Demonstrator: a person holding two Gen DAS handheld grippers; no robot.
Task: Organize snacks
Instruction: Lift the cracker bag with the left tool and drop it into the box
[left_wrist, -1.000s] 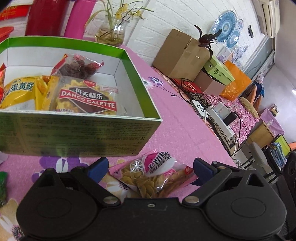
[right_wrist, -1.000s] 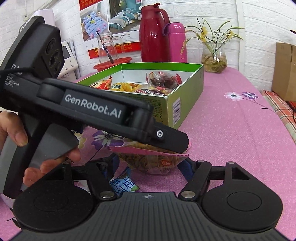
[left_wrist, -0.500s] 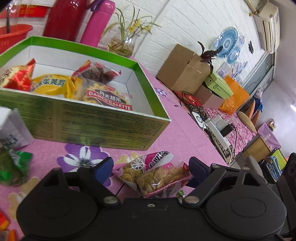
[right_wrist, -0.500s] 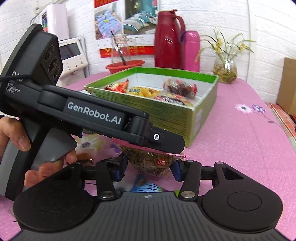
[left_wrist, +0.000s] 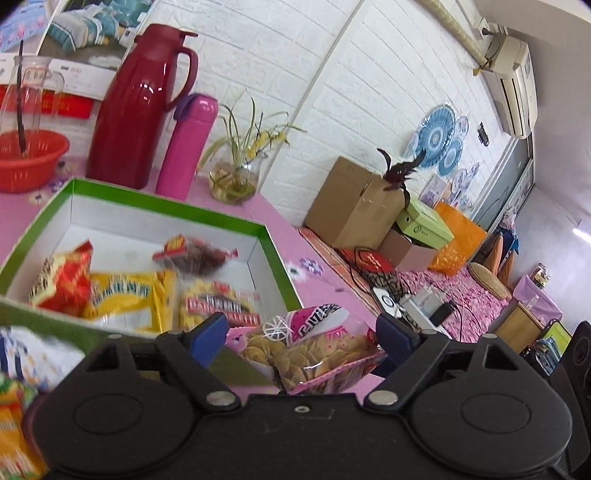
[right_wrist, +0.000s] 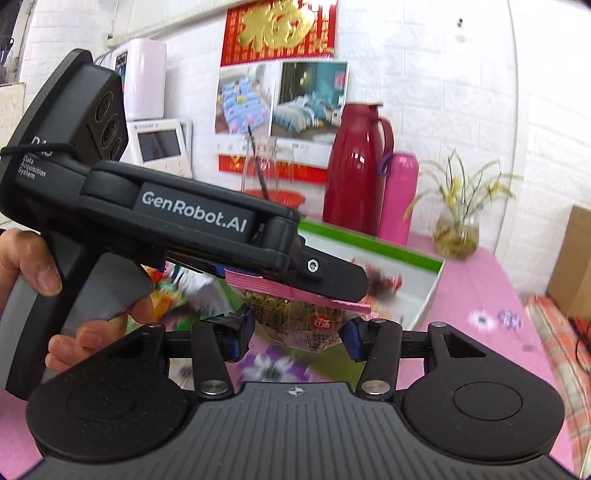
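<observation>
A pink snack bag of round crackers (left_wrist: 314, 350) sits between the blue pads of my left gripper (left_wrist: 301, 338). The right wrist view shows the left gripper (right_wrist: 325, 291) pinching the bag's pink top edge, with the bag (right_wrist: 299, 317) hanging in the air. My right gripper (right_wrist: 295, 338) is open, its pads on either side of the hanging bag without pressing it. The green-rimmed box (left_wrist: 273, 251) lies just beyond, holding a red bag, yellow bags and a dark-fruit bag (left_wrist: 199, 258).
A red thermos (left_wrist: 136, 107), a pink flask (left_wrist: 188, 144), a glass vase with plants (left_wrist: 236, 177) and a red basin (left_wrist: 26, 158) stand behind the box. More snack packets (left_wrist: 14, 406) lie at the left. Cardboard boxes (left_wrist: 351, 206) sit beyond the table's right edge.
The left gripper has lifted the cracker bag off the pink tablecloth and raised it to about the box's rim. The right gripper has risen with it, jaws still around the bag.
</observation>
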